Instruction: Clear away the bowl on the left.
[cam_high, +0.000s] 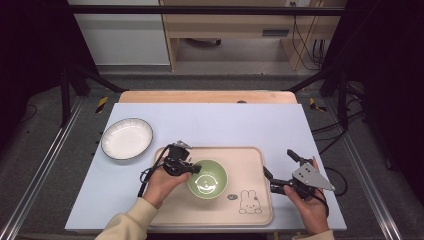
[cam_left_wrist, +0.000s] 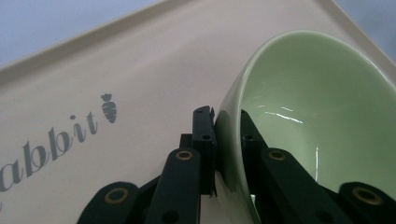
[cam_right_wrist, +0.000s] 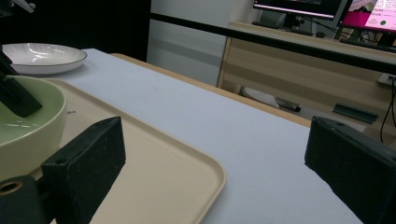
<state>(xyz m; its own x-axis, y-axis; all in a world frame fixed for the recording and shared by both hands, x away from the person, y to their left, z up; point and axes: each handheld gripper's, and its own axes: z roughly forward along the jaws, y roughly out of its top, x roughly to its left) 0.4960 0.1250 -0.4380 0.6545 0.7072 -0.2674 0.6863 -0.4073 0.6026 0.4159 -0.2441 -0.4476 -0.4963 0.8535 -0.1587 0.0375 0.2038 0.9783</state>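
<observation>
A green bowl (cam_high: 207, 178) sits in the middle of the beige tray (cam_high: 240, 159), which has a rabbit print. My left gripper (cam_high: 195, 169) is shut on the bowl's left rim. In the left gripper view, one jaw is outside and one inside the bowl (cam_left_wrist: 317, 102), with the gripper (cam_left_wrist: 225, 116) pinching the wall above the tray (cam_left_wrist: 140, 60). My right gripper (cam_high: 278, 162) is open over the tray's right edge, holding nothing. In the right gripper view, its wide-apart jaws (cam_right_wrist: 222, 161) frame the tray corner (cam_right_wrist: 187, 158), and the bowl (cam_right_wrist: 28, 121) is at the left.
A white plate (cam_high: 127, 138) with a dark rim rests on the pale blue table (cam_high: 225, 125) left of the tray; it is also far left in the right gripper view (cam_right_wrist: 42, 56). A wooden cabinet (cam_high: 225, 30) stands beyond the table's far edge.
</observation>
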